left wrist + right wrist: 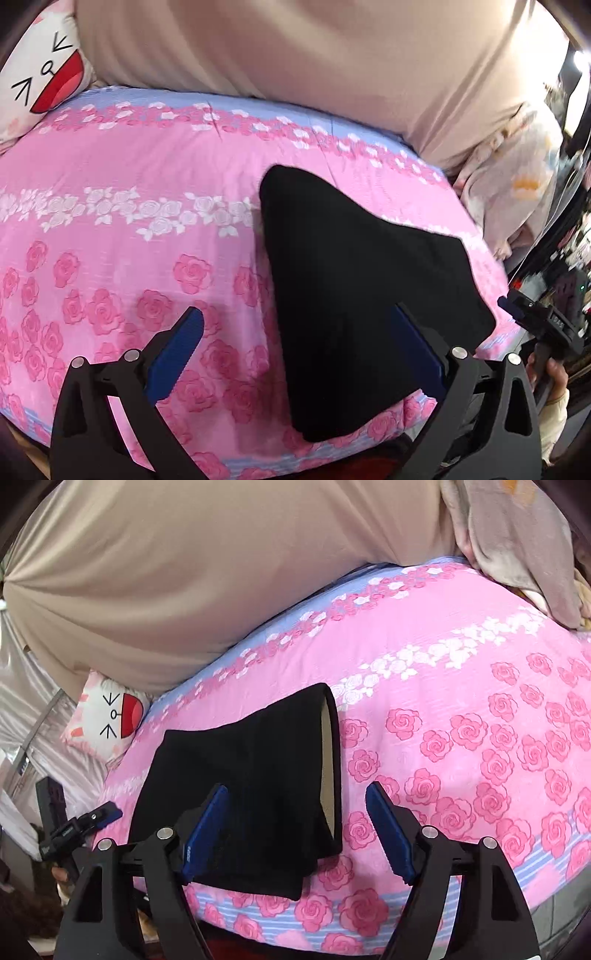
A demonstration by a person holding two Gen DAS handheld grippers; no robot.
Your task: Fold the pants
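The black pants (354, 280) lie folded into a compact shape on the pink rose-print bed cover (129, 221). My left gripper (295, 347) is open and empty above the near end of the pants. In the right wrist view the pants (251, 775) show a pale lining at their right edge. My right gripper (295, 823) is open and empty, its jaws wide over the pants' near right corner. The right gripper also shows in the left wrist view (532, 317) at the bed's right edge. The left gripper shows in the right wrist view (85, 821) at the left.
A large beige bedding mass (295, 48) lies along the far side of the bed. A cartoon-face pillow (40, 70) sits at the far left. A pale printed blanket (517, 184) is bunched at the far right. The bed's near edge (332, 923) is close under the grippers.
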